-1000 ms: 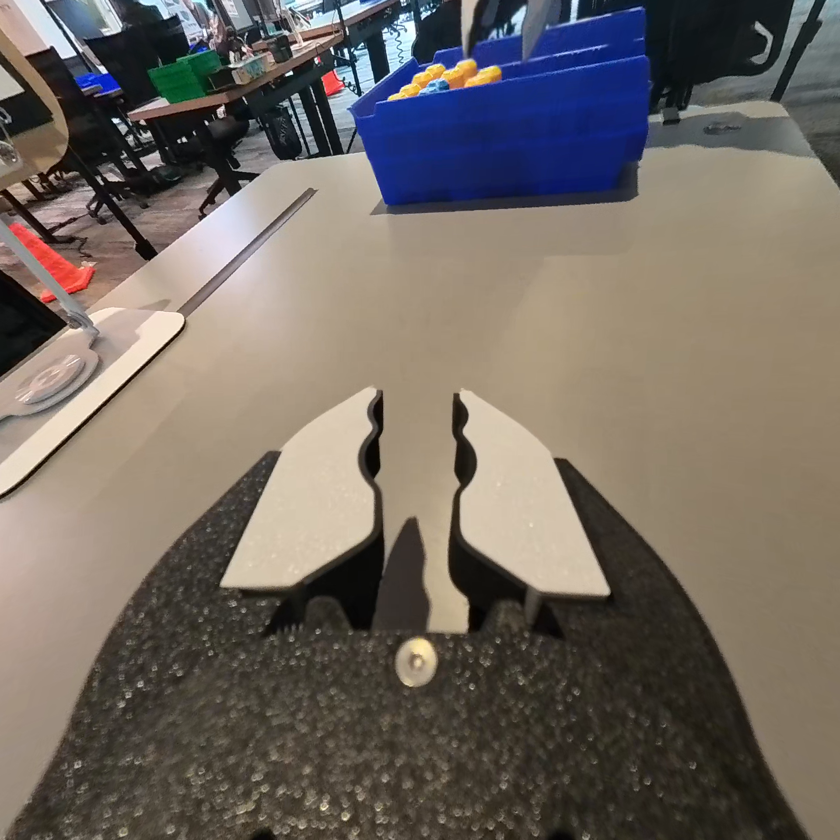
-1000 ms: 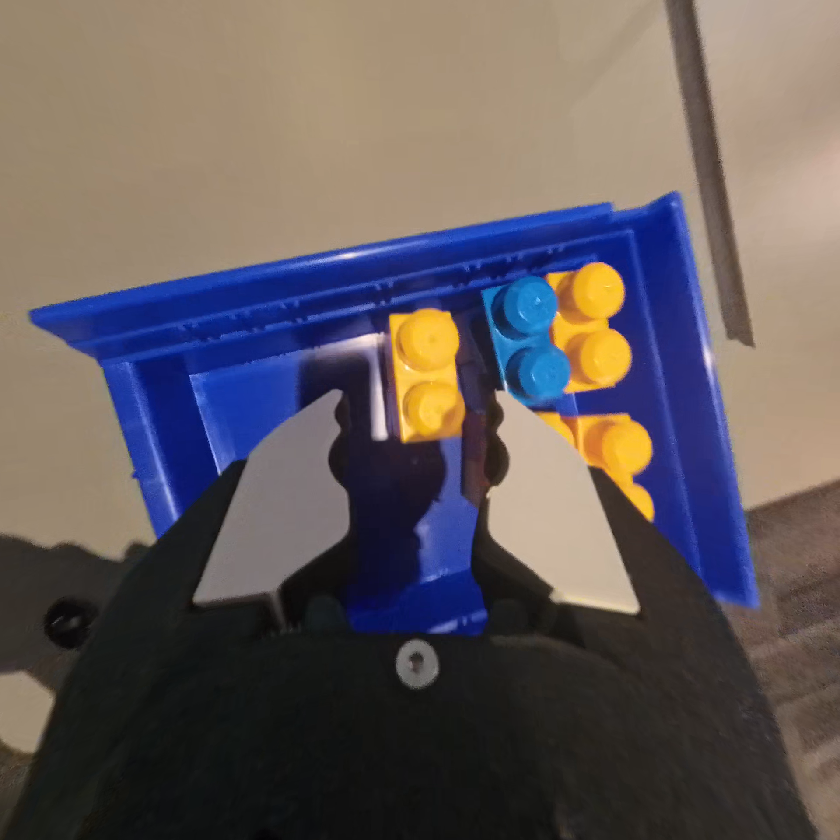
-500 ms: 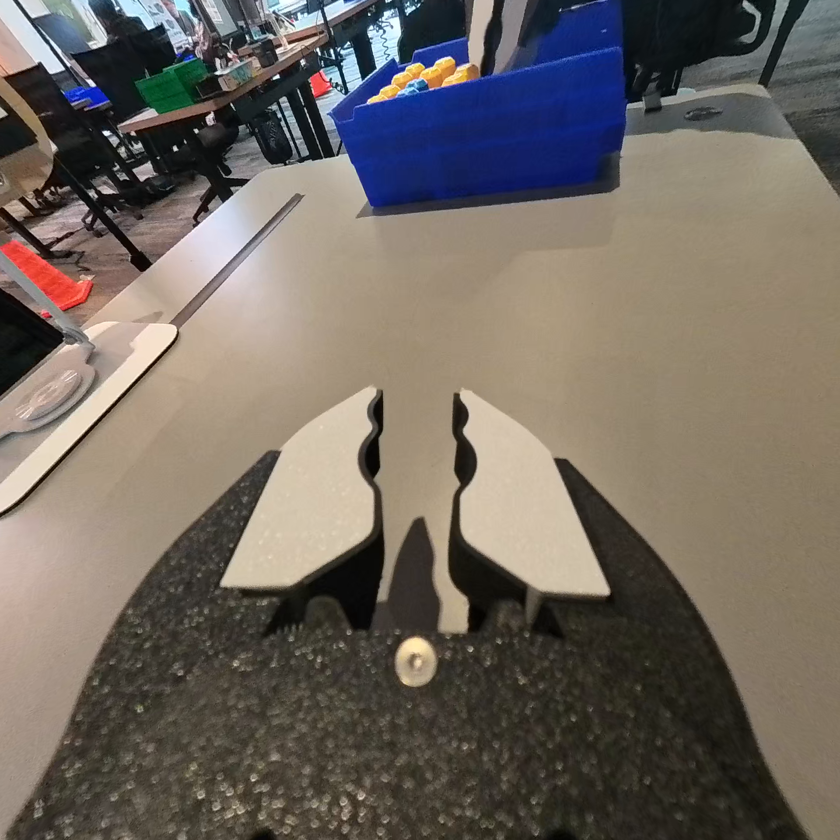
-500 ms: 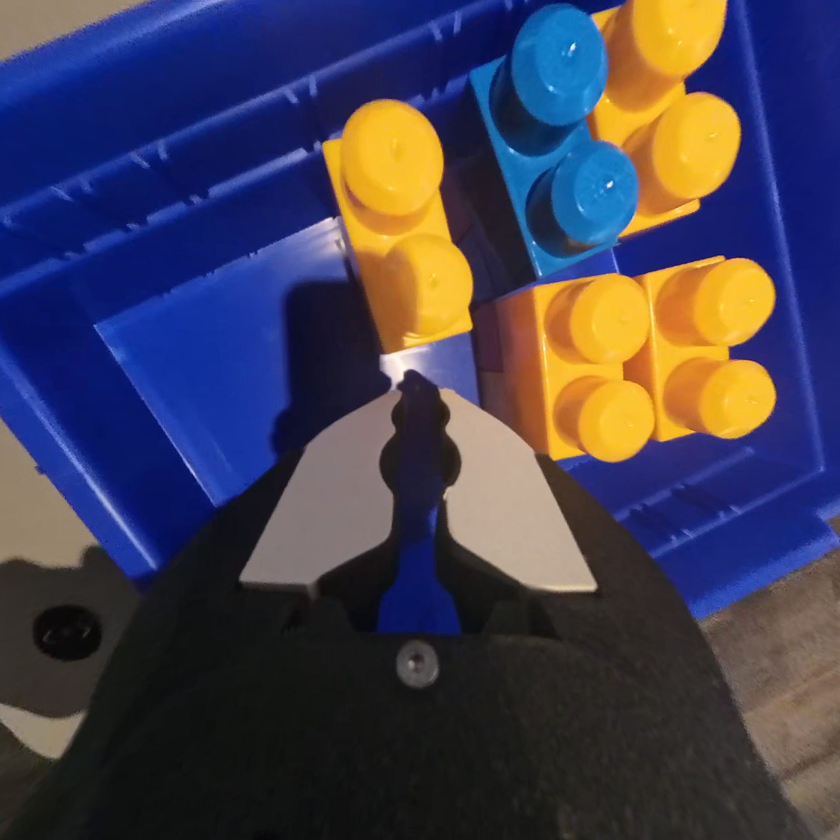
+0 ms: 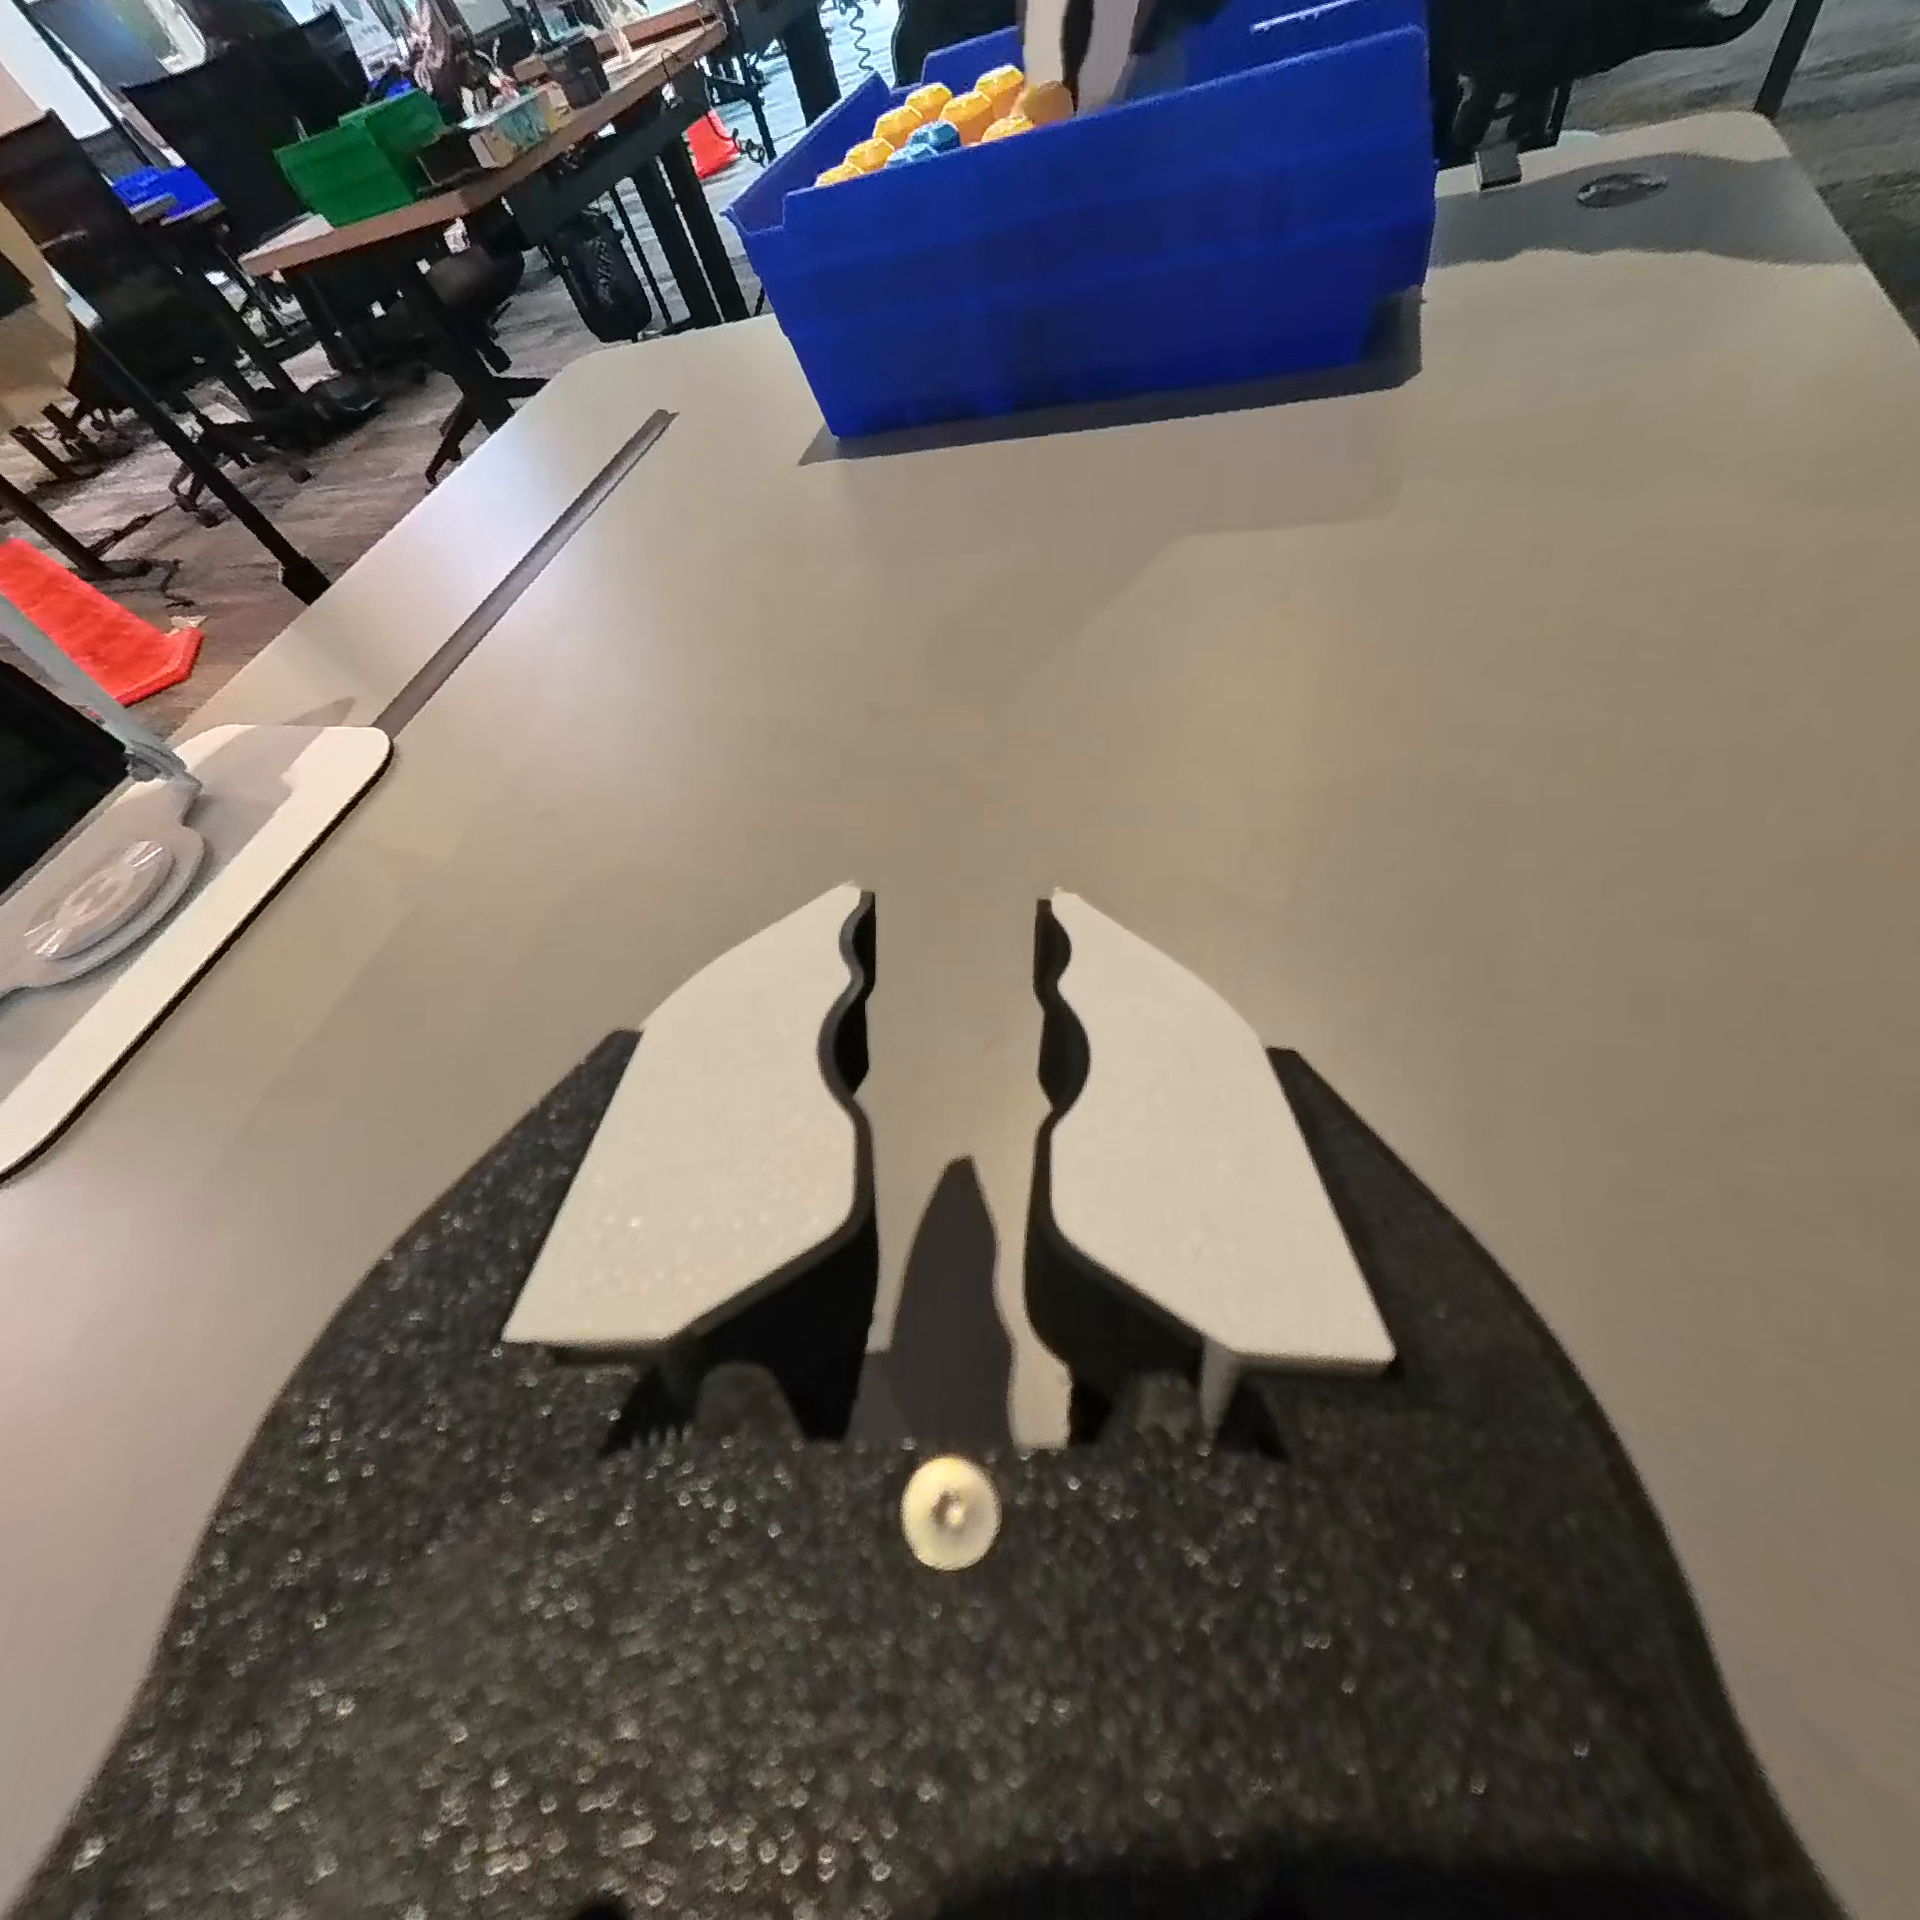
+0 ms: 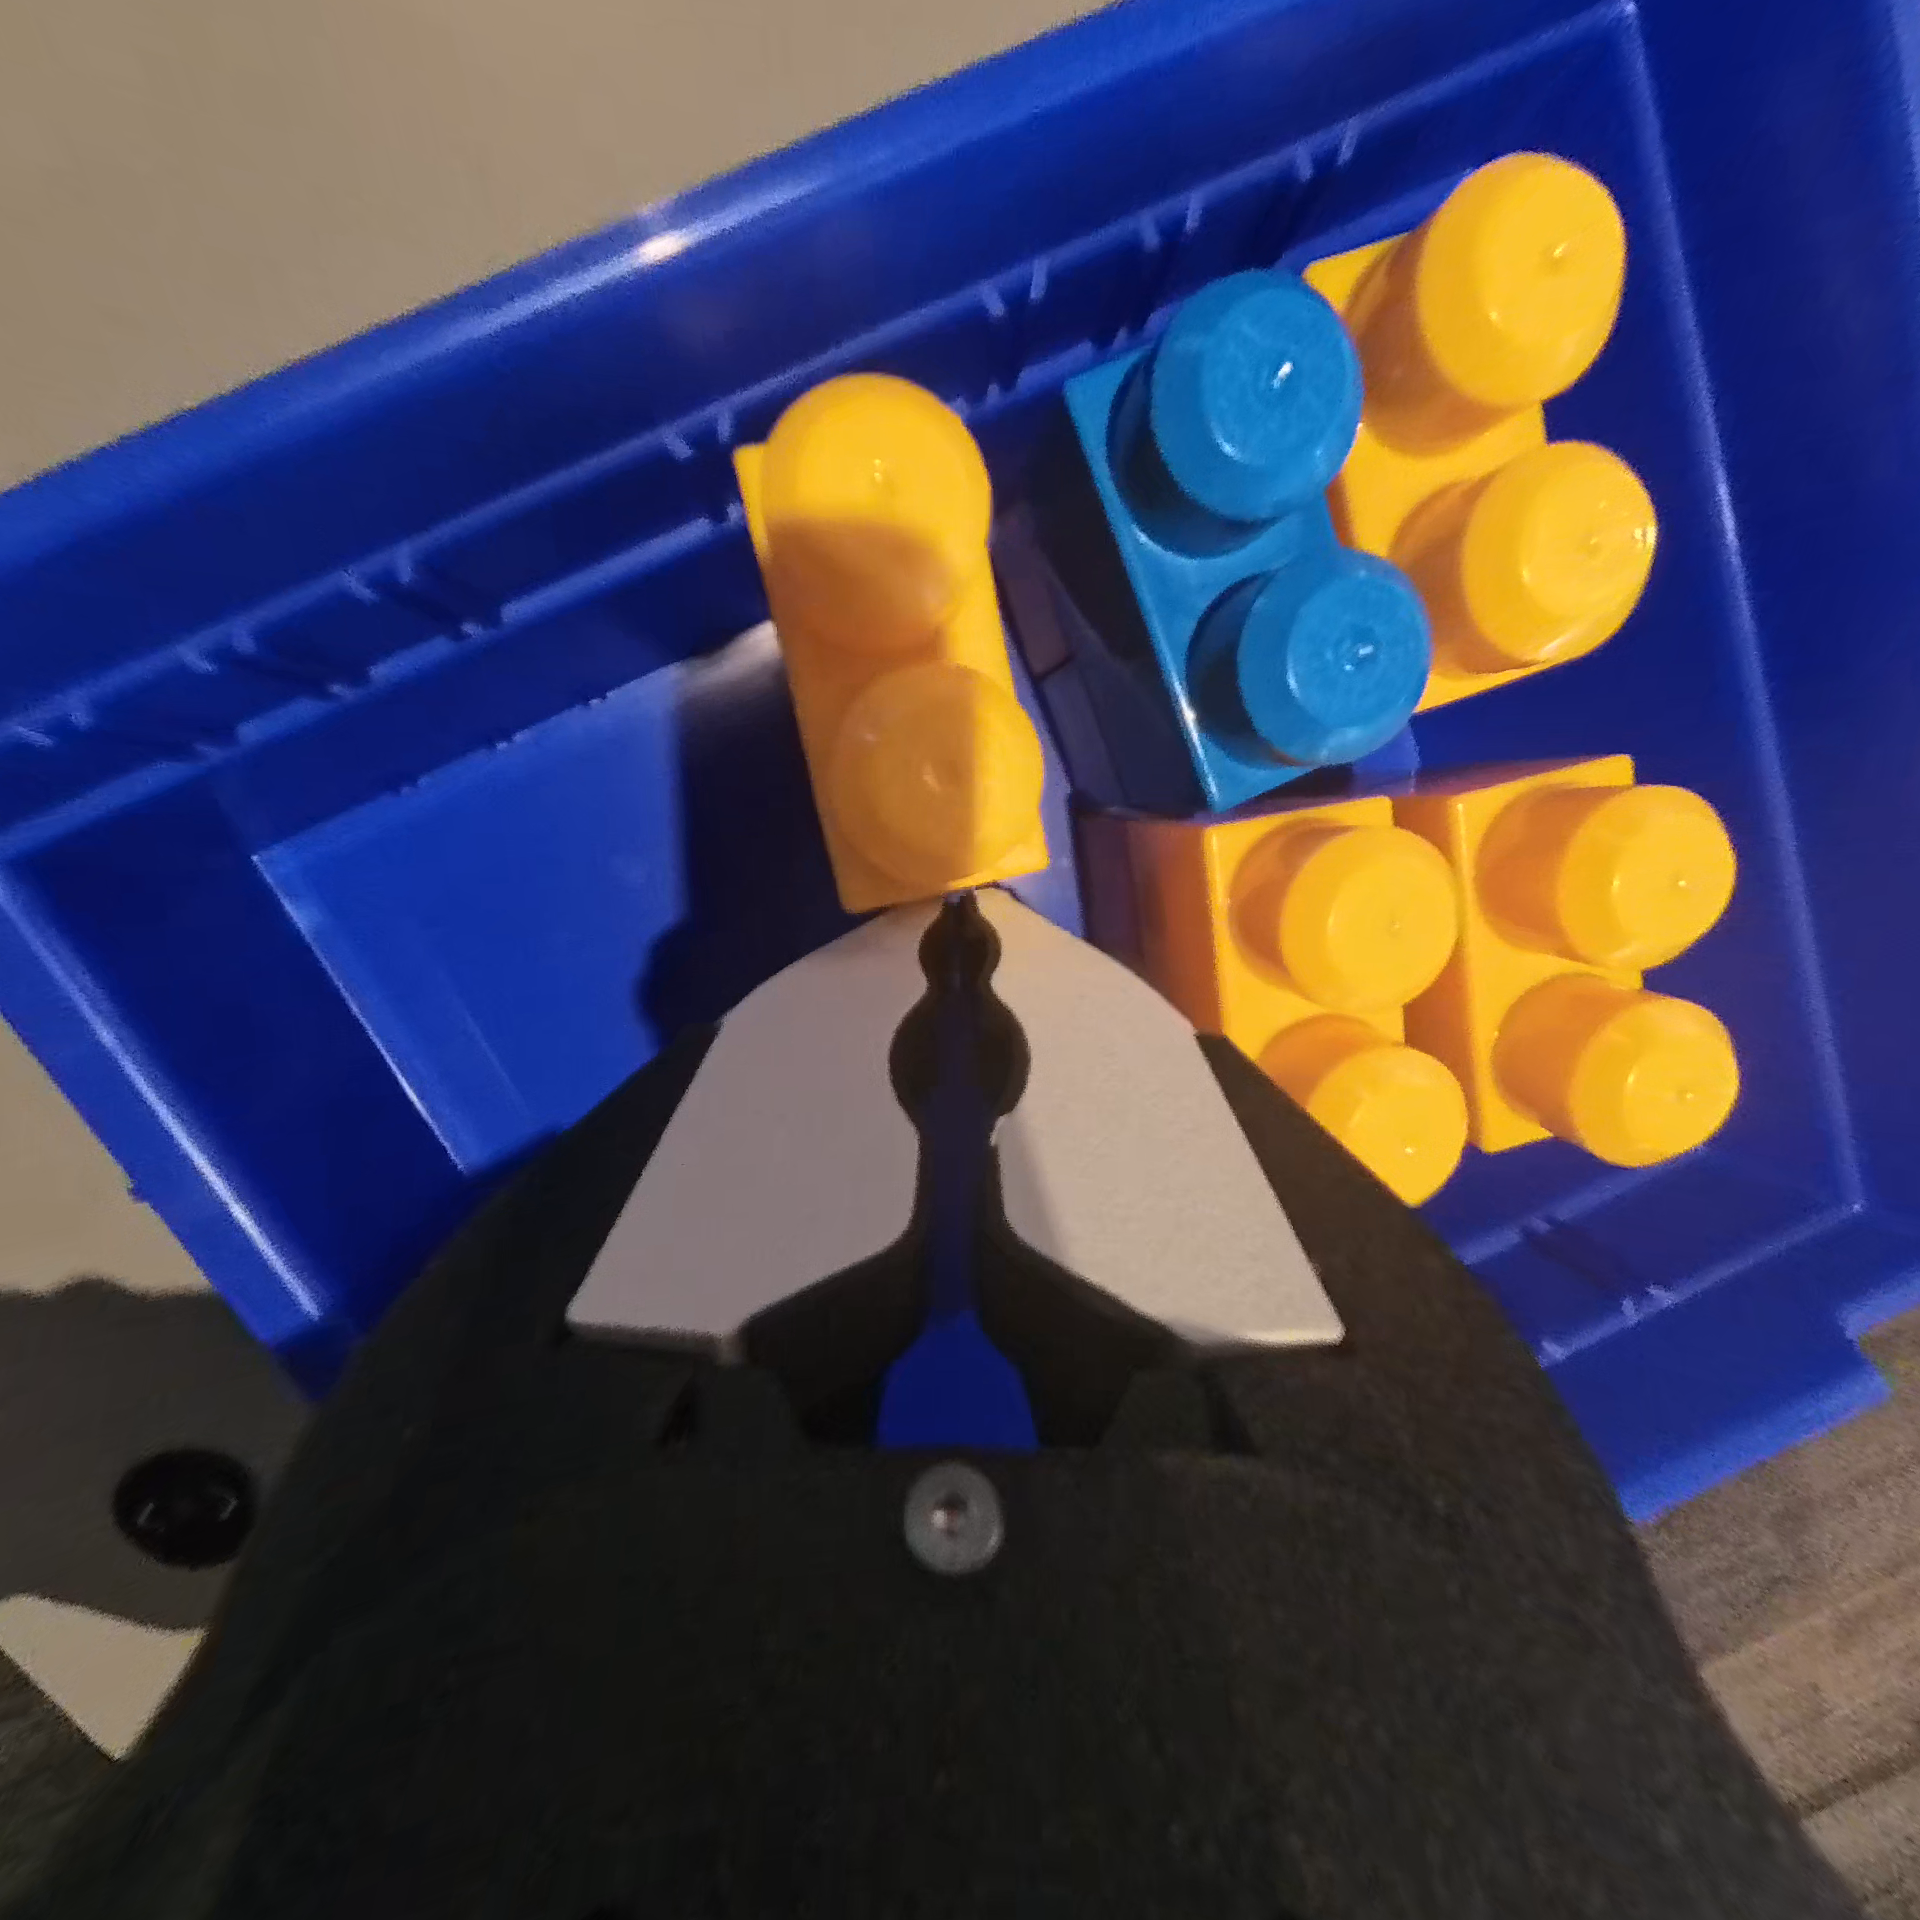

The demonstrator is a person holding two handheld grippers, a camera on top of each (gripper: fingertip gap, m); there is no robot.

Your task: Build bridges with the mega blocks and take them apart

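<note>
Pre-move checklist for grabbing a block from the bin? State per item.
1. Right hand-held gripper open for a grasp: not ok. Its jaws are closed, with nothing between them.
2. Right fingertips touching the lone yellow block: cannot tell. They sit right at its near end.
3. Lone yellow block free of its neighbours: ok. There is a gap to the blue block.
4. Lone yellow block studs-up: ok.
5. Left hand-held gripper open and empty: ok. It is over the table.
6. Blue bin flat on the table: ok.
</note>
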